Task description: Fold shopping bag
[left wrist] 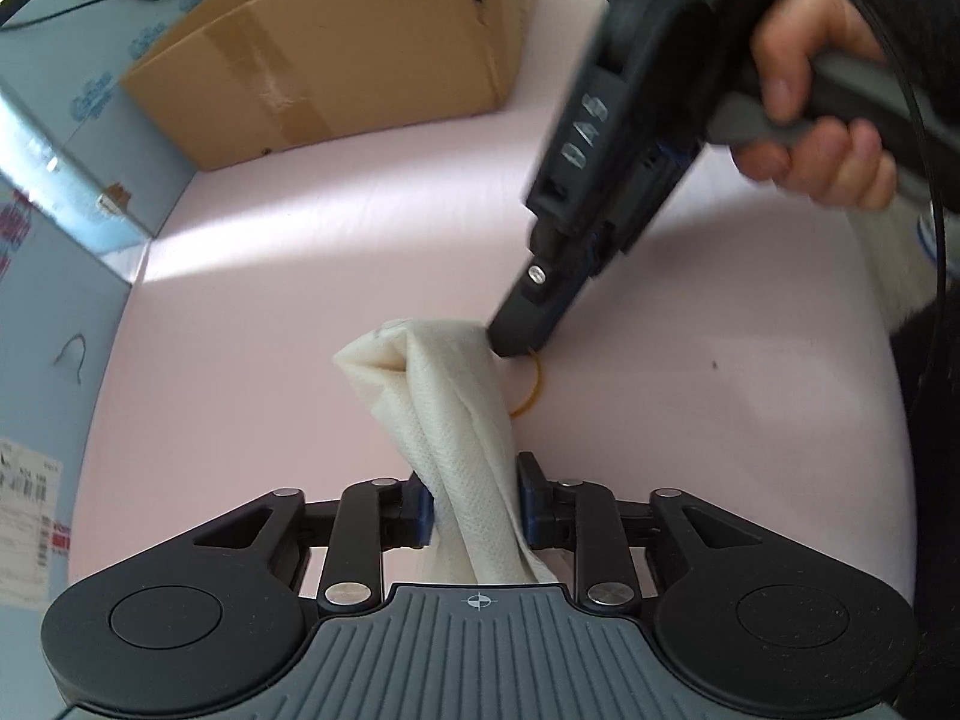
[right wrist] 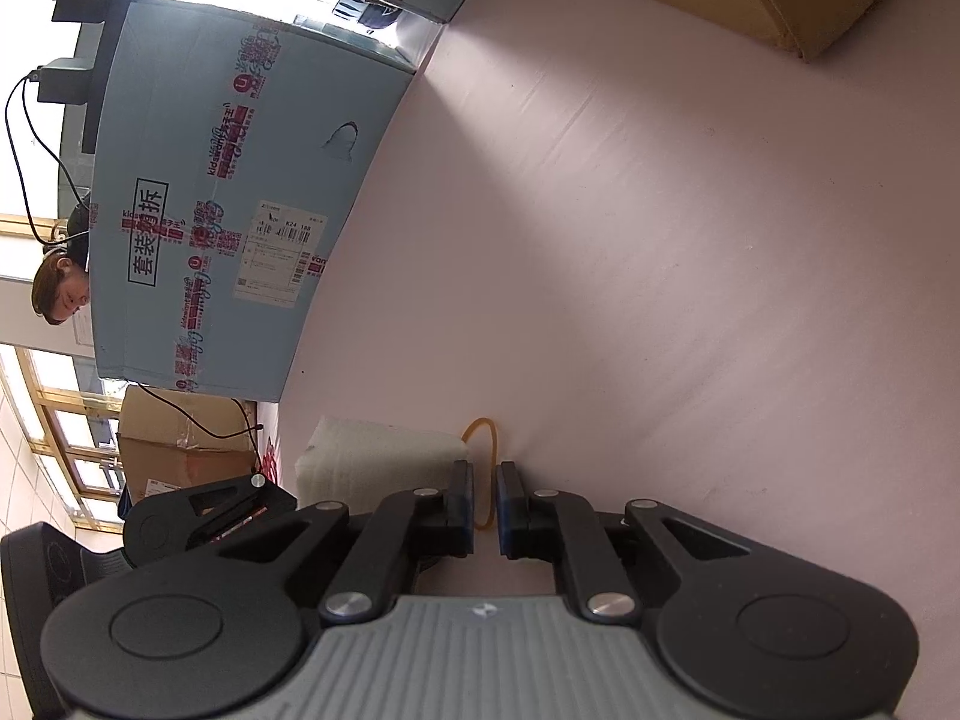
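On the pink table (left wrist: 690, 420) — bag (left wrist: 444, 408) bundled, clamped by left gripper (left wrist: 474, 501) | right gripper (right wrist: 485, 495) pinches rubber band (right wrist: 487, 444) — banding left

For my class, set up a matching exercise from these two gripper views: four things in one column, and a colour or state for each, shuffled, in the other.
Things:
1. shopping bag
2. rubber band
3. cardboard box
4. table surface

Descriptions:
A. pale pink
B. cream, rolled up, clamped in the left gripper
C. brown, taped
D. thin yellow loop at the right gripper

Pairs: 1-B, 2-D, 3-C, 4-A
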The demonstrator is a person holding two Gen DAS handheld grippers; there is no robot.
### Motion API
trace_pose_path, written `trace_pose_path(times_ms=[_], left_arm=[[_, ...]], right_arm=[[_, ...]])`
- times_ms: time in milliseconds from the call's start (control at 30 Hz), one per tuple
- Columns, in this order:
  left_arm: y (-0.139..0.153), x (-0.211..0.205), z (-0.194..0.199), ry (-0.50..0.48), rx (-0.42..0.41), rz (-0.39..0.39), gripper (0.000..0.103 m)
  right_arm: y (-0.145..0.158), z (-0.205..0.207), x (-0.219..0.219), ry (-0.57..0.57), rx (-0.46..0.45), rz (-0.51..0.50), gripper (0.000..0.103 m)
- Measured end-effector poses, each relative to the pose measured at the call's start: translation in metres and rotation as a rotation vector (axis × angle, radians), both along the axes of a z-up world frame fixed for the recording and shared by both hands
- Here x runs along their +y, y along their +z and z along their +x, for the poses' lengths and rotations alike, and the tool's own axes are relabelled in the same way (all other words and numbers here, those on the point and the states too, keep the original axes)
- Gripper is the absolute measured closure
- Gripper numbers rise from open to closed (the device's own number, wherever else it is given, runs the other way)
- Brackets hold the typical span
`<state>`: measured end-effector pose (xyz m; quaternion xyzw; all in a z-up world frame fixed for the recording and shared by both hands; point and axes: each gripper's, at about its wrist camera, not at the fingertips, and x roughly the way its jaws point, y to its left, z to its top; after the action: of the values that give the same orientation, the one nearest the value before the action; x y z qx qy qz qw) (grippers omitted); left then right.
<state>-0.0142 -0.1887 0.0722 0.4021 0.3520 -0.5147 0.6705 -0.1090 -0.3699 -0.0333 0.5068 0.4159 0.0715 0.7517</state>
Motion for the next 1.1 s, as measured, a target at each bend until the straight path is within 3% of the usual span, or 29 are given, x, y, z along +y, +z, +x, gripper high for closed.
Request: trace_pose_path(times_ms=[33, 100, 133, 167, 200, 333, 467, 600, 767, 933, 1100], left_arm=[[0.003, 0.002, 0.003, 0.024, 0.027, -0.028, 0.044], [0.006, 0.006, 0.007, 0.056, 0.065, -0.066, 0.042], [0.005, 0.008, 0.009, 0.079, 0.087, -0.085, 0.046], [0.004, 0.01, 0.012, 0.103, 0.11, -0.104, 0.072], [0.003, 0.01, 0.017, 0.132, 0.127, -0.114, 0.083], [0.002, 0.014, 0.023, 0.18, 0.159, -0.124, 0.09], [-0.004, -0.007, -0.003, -0.035, -0.173, 0.083, 0.09], [-0.021, -0.02, -0.039, -0.252, -0.371, 0.198, 0.09], [-0.043, -0.022, -0.058, -0.418, -0.478, 0.285, 0.092], [-0.05, -0.015, -0.063, -0.557, -0.531, 0.315, 0.093], [-0.056, -0.013, -0.067, -0.653, -0.584, 0.351, 0.093]], right_arm=[[0.001, 0.0, 0.001, 0.002, 0.002, -0.008, 0.095], [0.002, 0.002, 0.002, 0.007, 0.005, -0.023, 0.097], [0.002, 0.002, 0.002, 0.01, 0.006, -0.032, 0.097], [0.003, 0.003, 0.003, 0.011, 0.006, -0.037, 0.097], [0.002, 0.003, 0.004, 0.011, 0.006, -0.039, 0.098], [0.001, 0.003, 0.004, 0.008, 0.005, -0.037, 0.099], [0.003, 0.003, 0.003, 0.009, 0.003, -0.049, 0.096], [0.007, 0.002, 0.001, 0.008, -0.001, -0.058, 0.096], [0.003, 0.0, 0.0, 0.002, -0.002, -0.022, 0.097], [-0.016, -0.006, -0.012, -0.082, -0.045, 0.191, 0.1], [-0.027, -0.003, -0.014, -0.077, -0.107, 0.347, 0.1]])
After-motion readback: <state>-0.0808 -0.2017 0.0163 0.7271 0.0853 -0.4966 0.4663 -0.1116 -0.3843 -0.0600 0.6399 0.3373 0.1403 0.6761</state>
